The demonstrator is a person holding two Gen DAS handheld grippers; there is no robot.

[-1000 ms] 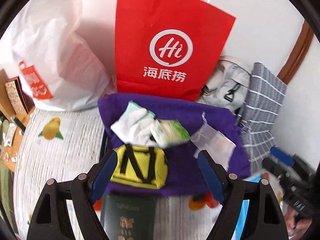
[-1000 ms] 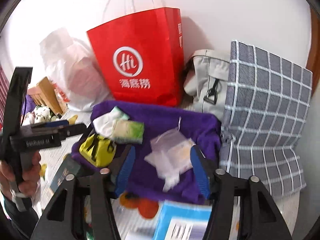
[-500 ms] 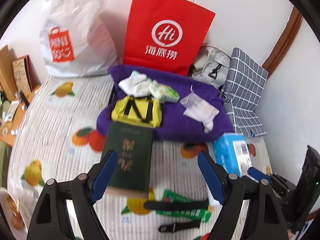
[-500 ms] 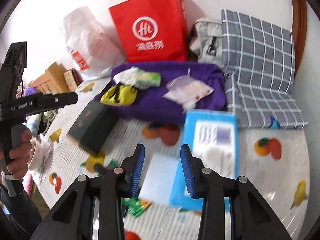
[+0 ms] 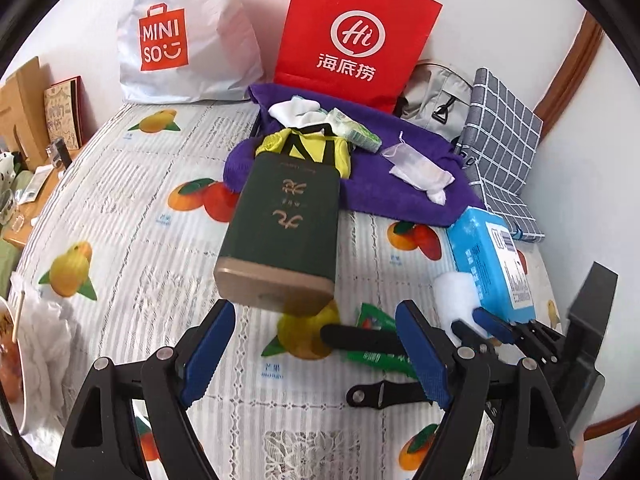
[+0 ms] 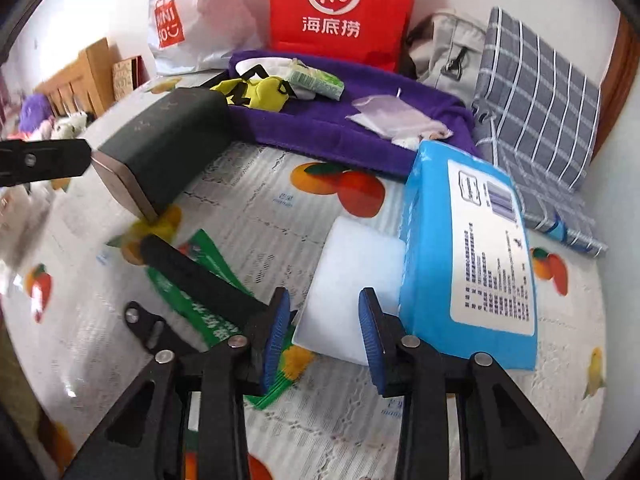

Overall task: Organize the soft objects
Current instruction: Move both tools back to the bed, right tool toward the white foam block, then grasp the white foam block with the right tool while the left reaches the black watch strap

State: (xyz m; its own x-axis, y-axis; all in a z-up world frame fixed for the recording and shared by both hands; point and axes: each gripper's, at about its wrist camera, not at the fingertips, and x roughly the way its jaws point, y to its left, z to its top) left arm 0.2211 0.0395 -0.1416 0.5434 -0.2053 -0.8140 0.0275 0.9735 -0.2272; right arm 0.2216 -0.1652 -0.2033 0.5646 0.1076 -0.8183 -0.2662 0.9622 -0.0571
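Note:
A white foam block (image 6: 352, 276) lies on the fruit-print sheet against a blue tissue pack (image 6: 468, 256). My right gripper (image 6: 323, 332) has its jaws closing, with the block's near end between them; the pads stand at its sides and I see no squeeze. In the left wrist view the right gripper (image 5: 476, 320) sits at the white foam block (image 5: 456, 292). My left gripper (image 5: 316, 348) is open and holds nothing, just short of a dark green box (image 5: 280, 220). Behind it, a purple towel (image 5: 360, 196) carries a yellow pouch (image 5: 308, 152), a green tissue packet (image 5: 356, 132) and a sheer bag (image 5: 416, 166).
A red paper bag (image 5: 352, 36), a white shopping bag (image 5: 180, 40), a grey backpack (image 5: 436, 96) and a checked cloth (image 5: 504, 140) line the wall. A green wrapper (image 6: 200, 292) and a black strap (image 6: 192, 276) lie left of the right gripper. Wooden furniture (image 5: 20, 100) stands at left.
Both grippers drew back from the purple towel and sank toward the near part of the bed. The right jaws narrowed around the white block. The left jaws kept their width.

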